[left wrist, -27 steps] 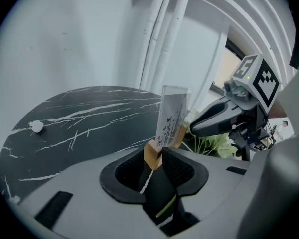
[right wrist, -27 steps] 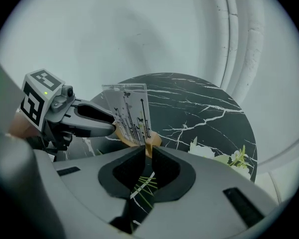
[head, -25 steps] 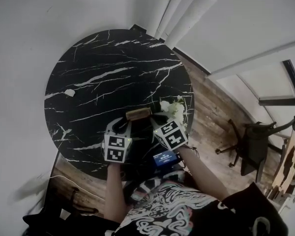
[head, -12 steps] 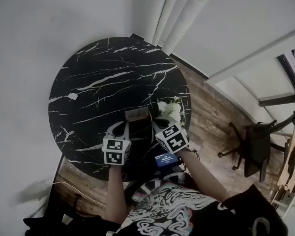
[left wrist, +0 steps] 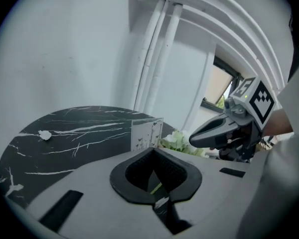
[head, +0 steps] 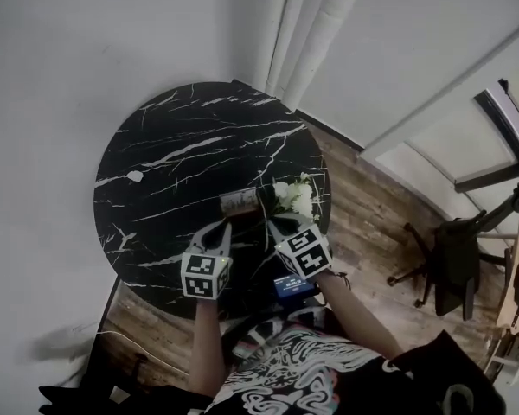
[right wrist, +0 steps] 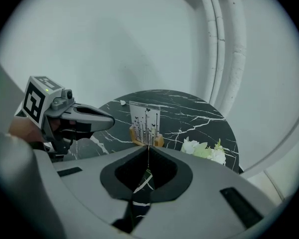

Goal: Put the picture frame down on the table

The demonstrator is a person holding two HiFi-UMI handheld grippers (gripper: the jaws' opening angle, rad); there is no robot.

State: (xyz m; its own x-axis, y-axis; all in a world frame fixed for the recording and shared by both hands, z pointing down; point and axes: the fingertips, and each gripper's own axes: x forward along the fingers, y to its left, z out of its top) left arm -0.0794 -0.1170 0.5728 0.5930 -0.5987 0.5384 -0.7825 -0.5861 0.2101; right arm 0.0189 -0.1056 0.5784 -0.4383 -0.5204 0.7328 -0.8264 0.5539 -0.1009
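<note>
A: Frame (right wrist: 145, 122), where is it?
B: Standing upright on the table (head: 173, 145), slotted in a wooden base (right wrist: 147, 139). In the head view it's at centre, near the table's lower right edge. It has a white panel with thin black plant drawings, clear in the right gripper view.
A: Anything touching it?
B: No gripper does. Flowers (head: 294, 199) lie just beside it on its right, at the table edge. Can't tell whether they touch the base.
A: Left gripper (left wrist: 152, 151)?
B: Jaws together, nothing between them. In its own view the tips meet below the frame, apart from it. In the head view it sits lower left of the frame, marker cube toward the person.
A: Right gripper (right wrist: 148, 152)?
B: Same. Jaws closed to a thin seam, empty. It's lower right of the frame in the head view, near the flowers, and faces the frame's printed side.
A: The grippers relative to each other?
B: Side by side and apart. In the head view the frame sits above the gap between them. Each shows at the outer edge of the other's view.
A: Rest of the table?
B: Round, black marble with white veins. One small white scrap (head: 135, 176) lies at its left, well apart from the frame.
A: Background?
B: White wall at upper left, white pipes (head: 298, 33) at top centre, wood floor (head: 372, 214) right of the table, dark chair (head: 450, 258) at far right.
</note>
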